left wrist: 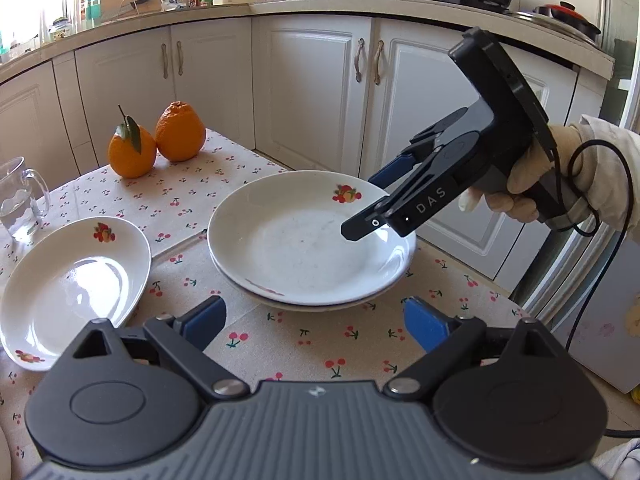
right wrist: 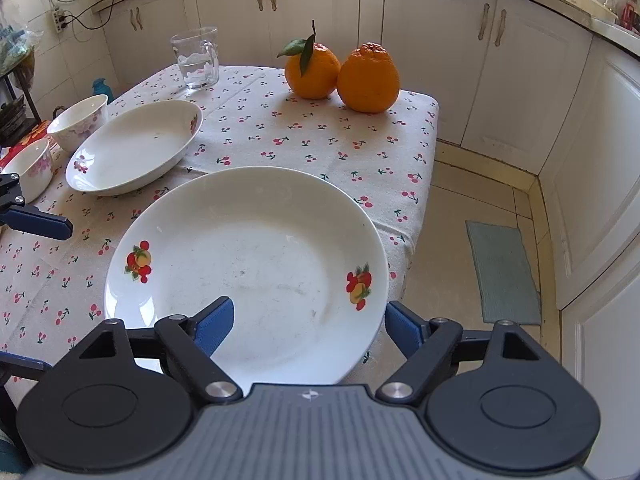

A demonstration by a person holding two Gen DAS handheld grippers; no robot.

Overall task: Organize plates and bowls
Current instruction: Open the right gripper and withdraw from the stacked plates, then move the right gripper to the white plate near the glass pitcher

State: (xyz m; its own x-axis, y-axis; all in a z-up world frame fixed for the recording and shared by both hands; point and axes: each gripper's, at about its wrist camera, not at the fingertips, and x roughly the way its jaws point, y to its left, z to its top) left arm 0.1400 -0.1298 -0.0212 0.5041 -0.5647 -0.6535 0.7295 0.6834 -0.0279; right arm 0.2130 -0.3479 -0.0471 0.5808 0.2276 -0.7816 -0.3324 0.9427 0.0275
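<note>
A round white plate with fruit prints (left wrist: 296, 240) lies stacked on a second plate (left wrist: 320, 307) near the table's right edge; it also shows in the right wrist view (right wrist: 256, 256). My right gripper (right wrist: 310, 322) is open, one finger over the plate's near rim and one outside it; in the left wrist view it hovers over the plate's right rim (left wrist: 380, 200). My left gripper (left wrist: 316, 318) is open and empty, just short of the stack. An oval white dish (left wrist: 76, 284) lies to the left (right wrist: 136, 148). Two floral bowls (right wrist: 78, 120) (right wrist: 28, 166) stand beyond it.
Two oranges (left wrist: 156, 140) (right wrist: 344, 72) and a glass mug of water (left wrist: 20, 200) (right wrist: 198, 58) stand at the back of the cherry-print tablecloth (left wrist: 304, 340). White cabinets (left wrist: 312, 92) lie behind. The table edge drops to the floor and a mat (right wrist: 504, 272).
</note>
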